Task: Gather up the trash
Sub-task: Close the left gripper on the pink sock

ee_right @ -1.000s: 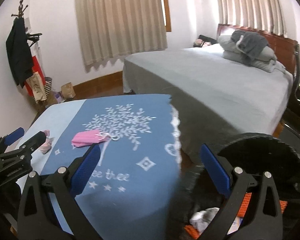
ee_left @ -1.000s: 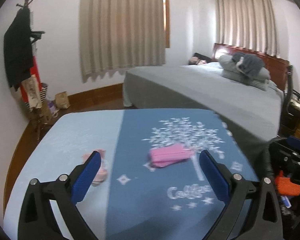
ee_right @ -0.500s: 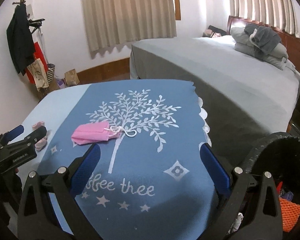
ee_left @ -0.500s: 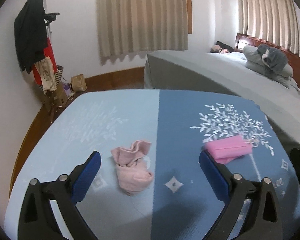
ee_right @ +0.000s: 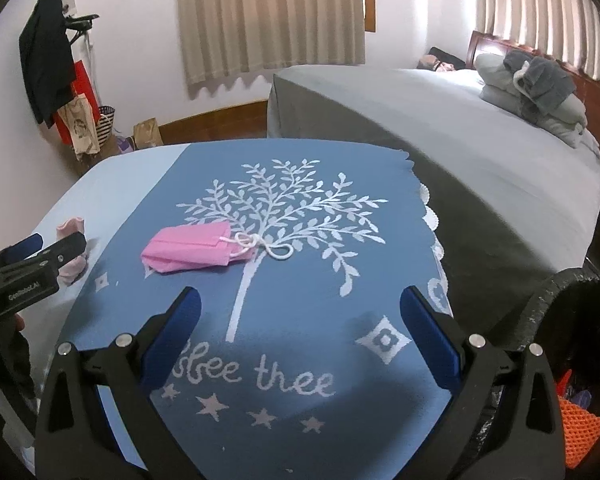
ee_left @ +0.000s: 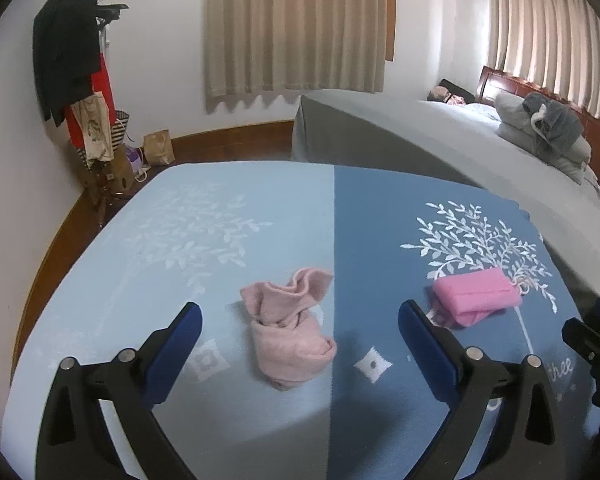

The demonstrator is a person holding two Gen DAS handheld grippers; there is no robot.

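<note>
A: Looking at the left tool (ee_left: 299,314) first. Gaping wide, gripping nothing?

B: Yes, standing fully open and carrying nothing. Hanging low over the table (ee_left: 260,208), with the sock (ee_left: 290,328) lying crumpled between the two blue pads, but not touching it, as far as can be told.

A: Framing it so on purpose, probably?

B: Probably. Centring the sock in the gap, so that closing catches the soft bulk and not only one loose edge.

A: And the right tool (ee_right: 300,300)?

B: Also spread wide and empty. Pointing toward the mask (ee_right: 188,250), which is resting folded on the dark blue half of the cloth, its white string trailing over the printed tree. Sitting near it, not around it: the mask is lying beyond the left pad.

A: So each tool taking its own piece?

B: Seeming so. Splitting the work, the left for the sock, the right for the mask.

A: And the bin (ee_right: 580,320)?

B: Standing just beside the table at the right, already holding some rubbish, something orange among it. Keeping the carrying short for the right side; asking a longer way for the sock.
</note>
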